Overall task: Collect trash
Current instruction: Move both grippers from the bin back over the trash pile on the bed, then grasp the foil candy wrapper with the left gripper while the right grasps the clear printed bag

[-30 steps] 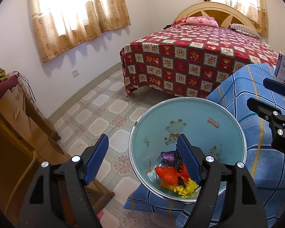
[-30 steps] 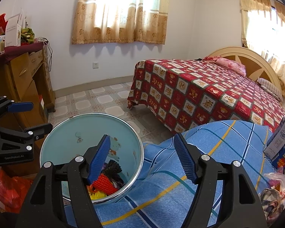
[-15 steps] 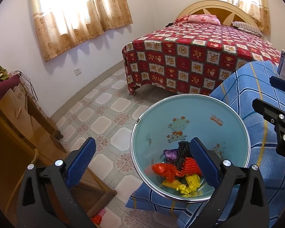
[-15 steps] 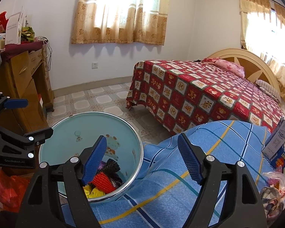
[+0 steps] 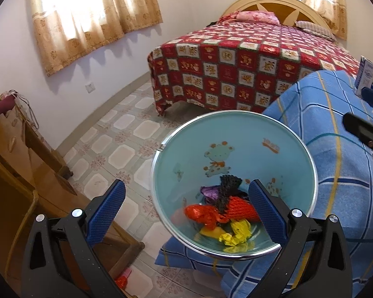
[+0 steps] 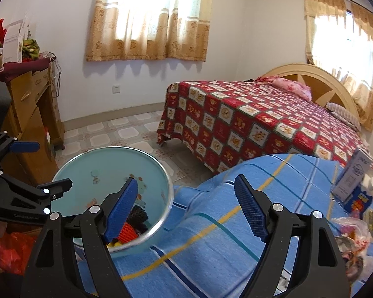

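Both my left tool (image 5: pixel 186 206) and right tool (image 6: pixel 186 206) gape empty, and the leftover trash (image 6: pixel 353 233) lies on the blue blanket nearest my right.

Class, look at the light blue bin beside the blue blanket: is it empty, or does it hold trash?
Holds trash. The bin has crumpled red, yellow, purple and black scraps lying at its bottom.

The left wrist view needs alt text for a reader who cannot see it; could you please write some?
An open left gripper hangs over a pale blue bin holding crumpled red, yellow and purple trash. The bin stands beside a blue checked blanket.
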{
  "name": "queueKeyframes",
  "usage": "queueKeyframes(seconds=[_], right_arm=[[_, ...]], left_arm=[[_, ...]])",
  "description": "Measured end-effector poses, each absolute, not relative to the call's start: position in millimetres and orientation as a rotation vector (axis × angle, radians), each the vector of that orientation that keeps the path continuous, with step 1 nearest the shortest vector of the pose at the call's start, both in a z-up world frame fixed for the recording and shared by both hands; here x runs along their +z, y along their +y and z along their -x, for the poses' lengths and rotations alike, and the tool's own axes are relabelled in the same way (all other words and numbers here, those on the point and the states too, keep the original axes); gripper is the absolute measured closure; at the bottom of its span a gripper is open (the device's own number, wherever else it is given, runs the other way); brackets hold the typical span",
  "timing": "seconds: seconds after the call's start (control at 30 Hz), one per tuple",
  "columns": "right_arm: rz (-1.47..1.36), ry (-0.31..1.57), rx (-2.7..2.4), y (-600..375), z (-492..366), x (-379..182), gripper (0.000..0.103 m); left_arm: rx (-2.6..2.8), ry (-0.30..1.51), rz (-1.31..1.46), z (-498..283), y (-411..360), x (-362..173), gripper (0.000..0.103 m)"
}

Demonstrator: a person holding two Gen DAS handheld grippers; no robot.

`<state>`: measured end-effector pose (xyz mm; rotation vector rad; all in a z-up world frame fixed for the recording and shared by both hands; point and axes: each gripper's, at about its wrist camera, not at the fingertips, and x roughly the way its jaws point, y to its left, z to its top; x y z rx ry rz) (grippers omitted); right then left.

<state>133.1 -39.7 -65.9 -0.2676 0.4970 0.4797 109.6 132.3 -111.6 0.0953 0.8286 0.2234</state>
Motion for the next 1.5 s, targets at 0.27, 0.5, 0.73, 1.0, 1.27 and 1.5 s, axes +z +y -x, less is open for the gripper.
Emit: queueKeyframes(seconds=[0.27,0.5,0.73,1.0,1.27,1.5], right_arm=[[0.255,0.504,0.36,-105,-102,-62,0.019],[0.199,0.536,0.174,-200,-63,-62,0.015],[0.15,0.603,-0.072,-293,-28,-78,0.015],[0.064,0.631,-0.2,-369,0,-104,0.015],[-0.004,0.607,-0.264,-410,14,-116,0.014],[-0.094,0.615,-0.347,-444,25,-125,0.013]], left_arm=[[0.147,0.787,-0.195,-106,78,-118,0.006],[0.067,0.779,-0.246,-109,21,-123,0.006],[-0.048,0.781,-0.267,-116,-52,-120,0.006],[-0.19,0.766,-0.293,-113,-138,-117,0.006],[-0.296,0.771,-0.338,-104,-196,-122,0.006],[-0.366,0.81,-0.388,-99,-216,-140,0.026]])
